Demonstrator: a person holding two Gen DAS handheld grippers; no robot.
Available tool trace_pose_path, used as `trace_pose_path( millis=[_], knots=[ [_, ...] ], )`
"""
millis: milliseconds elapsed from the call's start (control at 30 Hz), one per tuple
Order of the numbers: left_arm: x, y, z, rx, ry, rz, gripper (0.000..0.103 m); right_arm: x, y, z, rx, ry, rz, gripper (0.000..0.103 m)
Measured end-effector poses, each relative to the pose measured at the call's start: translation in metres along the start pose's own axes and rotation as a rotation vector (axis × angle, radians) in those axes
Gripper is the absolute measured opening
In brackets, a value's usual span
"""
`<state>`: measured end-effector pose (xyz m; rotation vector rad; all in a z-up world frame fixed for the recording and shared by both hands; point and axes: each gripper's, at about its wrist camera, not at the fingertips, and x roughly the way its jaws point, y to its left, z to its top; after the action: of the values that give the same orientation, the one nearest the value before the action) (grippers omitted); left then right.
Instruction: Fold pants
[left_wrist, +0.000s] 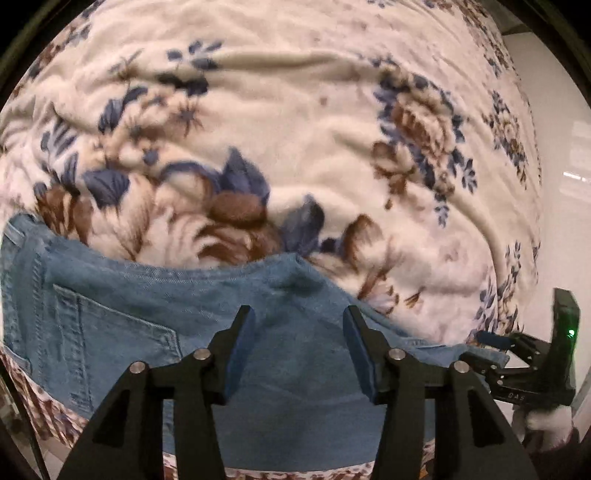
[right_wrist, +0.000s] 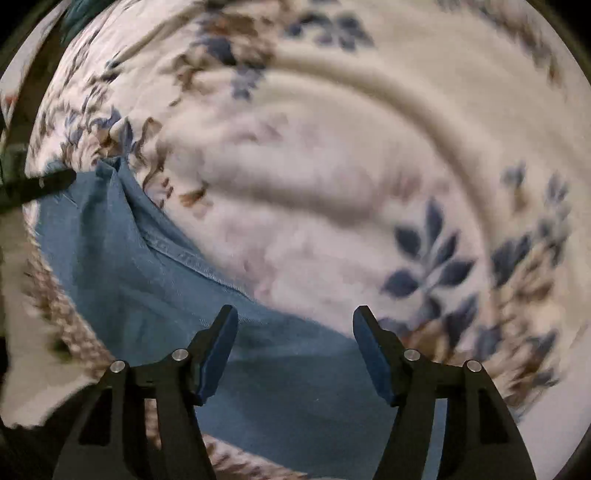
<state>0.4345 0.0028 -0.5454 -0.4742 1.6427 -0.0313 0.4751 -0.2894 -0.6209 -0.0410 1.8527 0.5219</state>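
Blue denim pants (left_wrist: 207, 332) spread flat on a cream blanket (left_wrist: 295, 110) printed with blue and brown flowers, lying along the near edge, back pocket (left_wrist: 110, 332) stitched and showing at the left. Left gripper (left_wrist: 298, 321) poised above the denim, fingers (left_wrist: 242, 347) released, spread apart with nothing between the blue pads. Right gripper (right_wrist: 294, 321) likewise released over the right-hand part of the pants (right_wrist: 155, 280), fingers (right_wrist: 218, 350) parted and clear of the cloth, seam running diagonally toward the far left. Seen also at the right edge of the left wrist view as a black body (left_wrist: 532, 354) with a green light, beside the pants' right end. Right wrist view blurred.
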Motion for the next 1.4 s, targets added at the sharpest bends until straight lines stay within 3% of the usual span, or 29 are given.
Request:
trace_pose_path(
  millis=[67, 100, 167, 267, 333, 433, 467, 500, 533, 633, 700, 833, 900, 1000, 1100, 1167, 1233, 1300, 1400],
  knots=[
    [0.008, -0.004, -0.003, -0.016, 0.013, -0.009, 0.047, 0.018, 0.002, -0.005, -0.032, 0.047, 0.038, 0.030],
    [0.011, -0.005, -0.004, -0.013, 0.014, -0.007, 0.047, 0.024, 0.002, -0.008, -0.030, 0.064, 0.027, 0.001],
    [0.016, -0.009, -0.008, 0.000, 0.014, 0.004, 0.047, 0.025, -0.002, -0.011, 0.016, 0.035, -0.055, 0.001],
    [0.022, -0.009, -0.011, 0.013, 0.020, 0.022, 0.047, 0.016, -0.031, -0.019, 0.173, -0.015, -0.106, 0.001],
    [0.025, -0.006, -0.011, 0.008, 0.025, 0.028, 0.047, 0.017, -0.057, -0.027, 0.251, -0.006, -0.040, 0.001],
    [0.024, -0.003, -0.013, -0.003, 0.026, 0.021, 0.047, 0.006, -0.042, -0.029, 0.124, -0.028, 0.048, 0.005],
    [0.022, -0.003, -0.015, 0.004, 0.023, 0.023, 0.047, 0.002, -0.033, -0.028, 0.075, -0.017, 0.057, 0.013],
    [0.020, -0.004, -0.017, 0.011, 0.019, 0.026, 0.047, -0.002, -0.030, -0.029, 0.053, -0.008, 0.033, 0.045],
    [0.017, -0.005, -0.019, 0.018, 0.014, 0.027, 0.047, -0.009, -0.031, -0.033, 0.064, -0.029, -0.005, 0.069],
    [0.007, -0.018, -0.027, 0.060, -0.029, 0.043, 0.047, -0.037, -0.072, -0.047, 0.261, -0.135, 0.018, 0.071],
    [0.000, -0.035, -0.033, 0.106, -0.065, 0.053, 0.047, -0.055, -0.107, -0.066, 0.425, -0.228, -0.011, 0.071],
    [0.002, -0.072, -0.046, 0.203, -0.120, 0.086, 0.047, -0.083, -0.197, -0.147, 0.755, -0.372, -0.227, 0.071],
    [0.009, -0.087, -0.050, 0.232, -0.136, 0.101, 0.047, -0.077, -0.238, -0.176, 0.844, -0.361, -0.209, 0.071],
    [0.025, -0.100, -0.056, 0.231, -0.115, 0.106, 0.047, -0.062, -0.264, -0.191, 0.867, -0.341, -0.127, 0.071],
    [0.035, -0.107, -0.063, 0.225, -0.098, 0.116, 0.047, -0.038, -0.267, -0.194, 0.810, -0.255, -0.166, 0.071],
    [0.037, -0.107, -0.070, 0.228, -0.094, 0.125, 0.047, -0.023, -0.267, -0.195, 0.796, -0.243, -0.157, 0.065],
    [0.040, -0.107, -0.074, 0.228, -0.085, 0.133, 0.047, -0.014, -0.262, -0.195, 0.795, -0.244, -0.151, 0.002],
    [0.042, -0.105, -0.076, 0.220, -0.078, 0.136, 0.047, -0.015, -0.252, -0.194, 0.786, -0.239, -0.218, 0.001],
    [0.041, -0.101, -0.076, 0.205, -0.079, 0.146, 0.047, -0.033, -0.238, -0.209, 0.834, -0.320, -0.271, 0.001]
  ],
)
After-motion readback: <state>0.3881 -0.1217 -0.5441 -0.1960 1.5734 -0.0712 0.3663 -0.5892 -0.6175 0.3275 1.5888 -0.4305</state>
